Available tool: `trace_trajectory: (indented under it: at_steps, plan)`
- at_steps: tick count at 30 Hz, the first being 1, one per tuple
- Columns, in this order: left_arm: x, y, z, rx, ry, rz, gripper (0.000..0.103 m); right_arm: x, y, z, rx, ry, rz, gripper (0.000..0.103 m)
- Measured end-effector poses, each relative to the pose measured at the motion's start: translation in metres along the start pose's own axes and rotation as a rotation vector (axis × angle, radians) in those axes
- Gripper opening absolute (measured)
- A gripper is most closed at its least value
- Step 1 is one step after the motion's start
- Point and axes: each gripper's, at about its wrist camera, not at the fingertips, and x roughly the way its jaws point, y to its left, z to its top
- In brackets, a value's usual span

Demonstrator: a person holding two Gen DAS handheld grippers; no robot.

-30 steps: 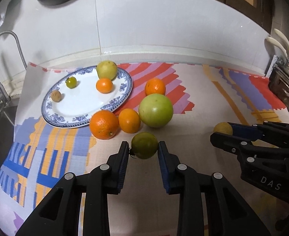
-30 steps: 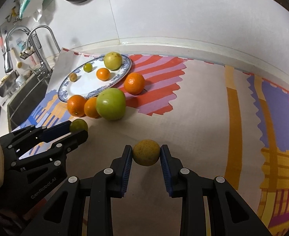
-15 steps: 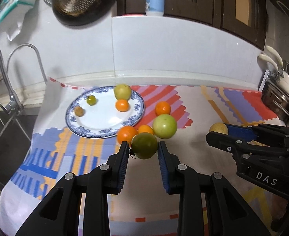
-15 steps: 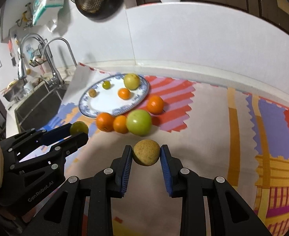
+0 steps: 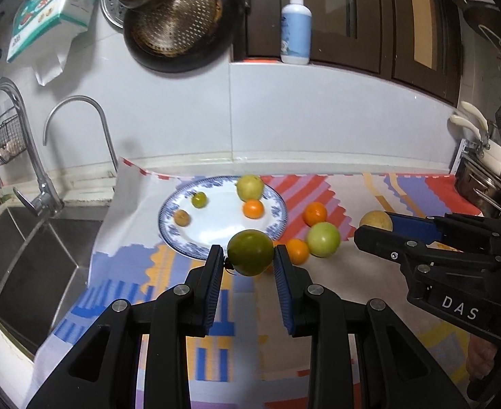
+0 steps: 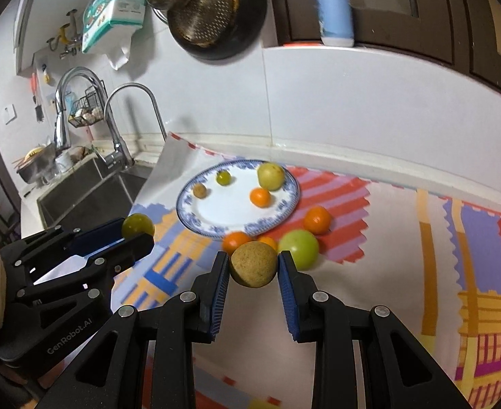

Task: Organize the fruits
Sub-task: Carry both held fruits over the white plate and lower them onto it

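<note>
Main risk: both round fruits are pinched only at their sides, so either may slip out and roll across the patterned mat, or knock the fruit already on the blue-rimmed white plate (image 5: 168, 211) when set down. Left gripper (image 5: 249, 259) is closed partway on a dark green round fruit (image 5: 250, 251), held above the plate's near edge. Right gripper (image 6: 253, 266) is likewise clamped on a brownish-yellow rough-skinned round fruit (image 6: 253, 264), above the mat near the loose oranges.

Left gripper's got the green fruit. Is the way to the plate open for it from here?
Probably yes. The left gripper holds the green fruit above the mat, just short of the plate. The plate's near white middle is bare; its four small fruits sit farther back.
</note>
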Motion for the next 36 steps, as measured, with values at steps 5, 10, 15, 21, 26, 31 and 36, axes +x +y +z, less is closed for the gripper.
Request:
trace_trajectory:
  at_steps: [5, 10, 15, 21, 26, 31, 36]
  plan:
    - [-0.003, 0.023, 0.008, 0.021, -0.023, -0.014, 0.030, 0.004, 0.021, 0.012, 0.006, -0.030, -0.012, 0.030]
    - [-0.003, 0.045, 0.017, 0.056, -0.037, -0.039, 0.030, 0.010, 0.041, 0.023, 0.018, -0.056, -0.027, 0.030]
    - [0.002, 0.062, 0.029, 0.091, -0.046, -0.061, 0.030, 0.020, 0.057, 0.039, 0.031, -0.082, -0.047, 0.030]
    - [0.024, 0.081, 0.045, 0.115, -0.033, -0.075, 0.030, 0.038, 0.065, 0.061, 0.042, -0.089, -0.069, 0.030]
    - [0.045, 0.094, 0.055, 0.119, -0.012, -0.091, 0.030, 0.060, 0.065, 0.078, 0.044, -0.067, -0.079, 0.030]
    - [0.073, 0.107, 0.063, 0.129, 0.012, -0.093, 0.030, 0.091, 0.061, 0.093, 0.047, -0.023, -0.085, 0.030]
    - [0.108, 0.118, 0.068, 0.131, 0.052, -0.111, 0.030, 0.127, 0.055, 0.104, 0.042, 0.026, -0.093, 0.030]
